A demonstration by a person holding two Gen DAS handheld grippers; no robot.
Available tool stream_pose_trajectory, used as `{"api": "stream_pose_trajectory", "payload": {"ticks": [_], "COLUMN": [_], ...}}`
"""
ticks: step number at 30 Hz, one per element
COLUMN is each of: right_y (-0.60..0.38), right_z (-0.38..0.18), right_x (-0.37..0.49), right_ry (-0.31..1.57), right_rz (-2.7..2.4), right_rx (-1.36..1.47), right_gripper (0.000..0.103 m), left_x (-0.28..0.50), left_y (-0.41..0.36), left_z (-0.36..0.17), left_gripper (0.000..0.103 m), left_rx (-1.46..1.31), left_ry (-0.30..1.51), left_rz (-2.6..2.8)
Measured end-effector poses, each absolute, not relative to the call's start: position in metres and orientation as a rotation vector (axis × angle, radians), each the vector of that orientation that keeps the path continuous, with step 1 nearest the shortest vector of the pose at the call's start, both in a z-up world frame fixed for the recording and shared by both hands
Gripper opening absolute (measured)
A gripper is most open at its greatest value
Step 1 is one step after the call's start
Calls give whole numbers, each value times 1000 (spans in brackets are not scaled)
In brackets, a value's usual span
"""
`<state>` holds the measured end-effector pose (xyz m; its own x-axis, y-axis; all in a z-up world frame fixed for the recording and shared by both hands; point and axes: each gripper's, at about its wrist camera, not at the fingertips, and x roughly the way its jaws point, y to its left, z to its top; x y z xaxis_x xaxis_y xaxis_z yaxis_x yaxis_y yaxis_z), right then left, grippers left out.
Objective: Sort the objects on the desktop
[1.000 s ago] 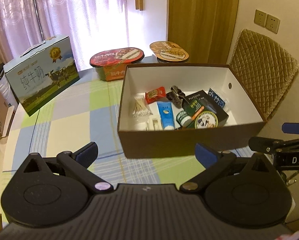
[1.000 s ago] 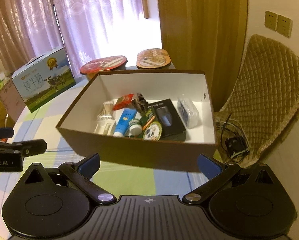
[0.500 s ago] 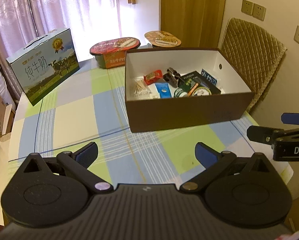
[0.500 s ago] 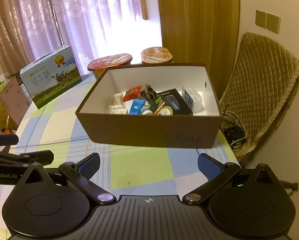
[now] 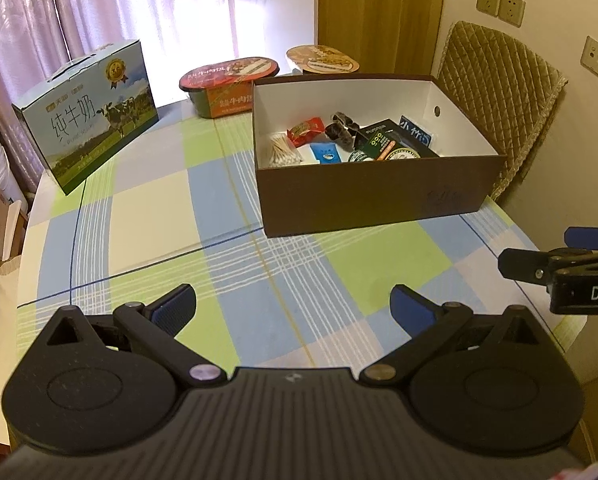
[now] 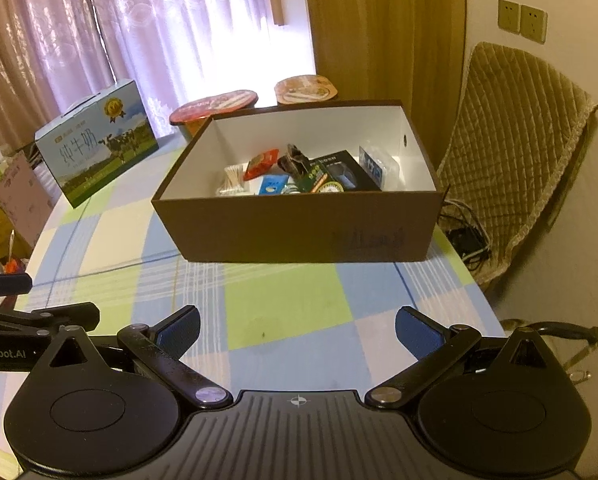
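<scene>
milk carton upright, far left of checked tabletop | two lidded noodle bowls side by side at far edge | quilted chair right | curtains behind

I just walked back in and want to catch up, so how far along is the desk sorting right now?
Done, it seems: small items, such as the cotton swabs, red packet and blue tube, lie inside the brown box.

In hand: nothing. The left gripper and right gripper are both open and empty above the checked tablecloth.

Left: possibly nothing. Only the milk carton and two noodle bowls stand outside the box.
</scene>
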<state>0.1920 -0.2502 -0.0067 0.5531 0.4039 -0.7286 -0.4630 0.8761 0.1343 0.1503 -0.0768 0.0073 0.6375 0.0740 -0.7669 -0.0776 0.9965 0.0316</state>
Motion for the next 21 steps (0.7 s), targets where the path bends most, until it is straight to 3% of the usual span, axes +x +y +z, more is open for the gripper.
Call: {"api": "stream_pose_trajectory", "payload": {"ticks": [21], "right_y": [-245], "right_z": [-13], "right_x": [218], "right_ry": [860], "right_rz": [493], "right_rx": [-92], "right_gripper": [101], "left_x": [175], "left_y": [-75], "left_z": [5], "left_gripper": [102], "left_rx": [-9], "left_ry": [879], "left_rz": [100]}}
